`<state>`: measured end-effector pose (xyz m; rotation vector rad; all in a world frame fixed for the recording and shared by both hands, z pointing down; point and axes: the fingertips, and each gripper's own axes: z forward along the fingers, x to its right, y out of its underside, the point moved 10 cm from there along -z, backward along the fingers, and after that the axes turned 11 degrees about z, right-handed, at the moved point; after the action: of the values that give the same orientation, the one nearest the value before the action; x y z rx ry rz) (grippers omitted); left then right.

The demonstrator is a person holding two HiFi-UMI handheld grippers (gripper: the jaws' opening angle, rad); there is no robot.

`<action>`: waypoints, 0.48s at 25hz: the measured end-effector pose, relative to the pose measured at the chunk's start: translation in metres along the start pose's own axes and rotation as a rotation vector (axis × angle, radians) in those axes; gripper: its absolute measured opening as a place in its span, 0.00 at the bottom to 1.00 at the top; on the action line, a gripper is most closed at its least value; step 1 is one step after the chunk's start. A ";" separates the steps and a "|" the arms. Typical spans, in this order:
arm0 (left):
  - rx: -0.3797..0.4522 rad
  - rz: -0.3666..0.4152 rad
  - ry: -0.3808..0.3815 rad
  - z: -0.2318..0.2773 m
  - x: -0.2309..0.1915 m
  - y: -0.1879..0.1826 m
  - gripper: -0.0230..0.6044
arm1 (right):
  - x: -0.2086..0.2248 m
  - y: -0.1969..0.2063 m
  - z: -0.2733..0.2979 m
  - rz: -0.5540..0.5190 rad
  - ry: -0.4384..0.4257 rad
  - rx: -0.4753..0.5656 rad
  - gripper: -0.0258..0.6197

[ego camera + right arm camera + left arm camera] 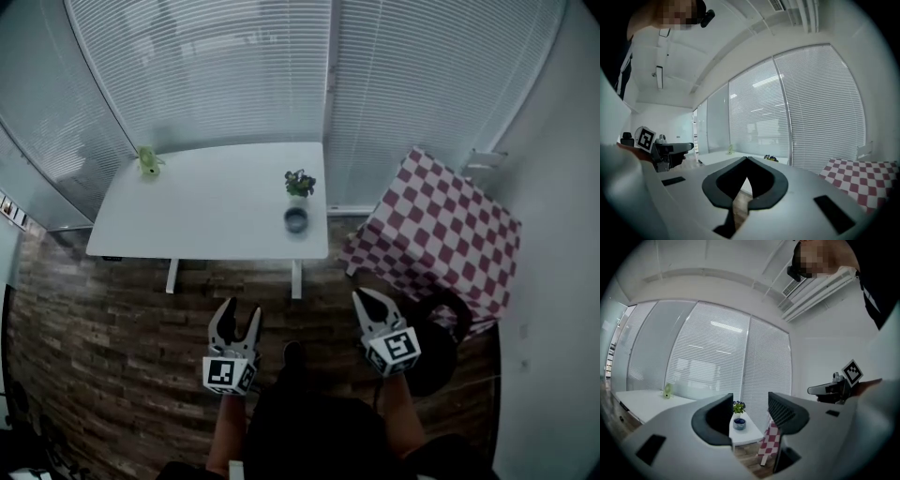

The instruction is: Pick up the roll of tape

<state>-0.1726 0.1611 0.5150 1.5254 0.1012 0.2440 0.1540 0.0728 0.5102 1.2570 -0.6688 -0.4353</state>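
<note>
Roll of tape (pixel 295 219): probably a light, stiff ring, best pinched across its wall; left gripper (pixel 238 309) jaws apart, right gripper (pixel 361 296) jaws together, both empty.

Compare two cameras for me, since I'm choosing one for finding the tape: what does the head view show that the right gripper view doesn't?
Only the head view: the roll of tape on the white table beside the potted plant. Only the right gripper view: the ceiling, and up close the right gripper with jaws shut, empty. Both: the table, blinds, checkered cloth and left gripper.
</note>
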 end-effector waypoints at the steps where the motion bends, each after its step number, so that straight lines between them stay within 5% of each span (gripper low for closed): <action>1: -0.002 0.000 0.005 0.008 -0.006 0.000 0.41 | 0.000 -0.004 0.007 -0.002 0.006 -0.005 0.05; 12: -0.006 0.001 0.128 0.094 -0.068 0.000 0.41 | 0.008 -0.024 0.078 0.049 0.091 0.031 0.05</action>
<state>-0.2184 0.0540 0.5132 1.5035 0.2010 0.3426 0.1083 0.0047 0.5018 1.2794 -0.6291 -0.3265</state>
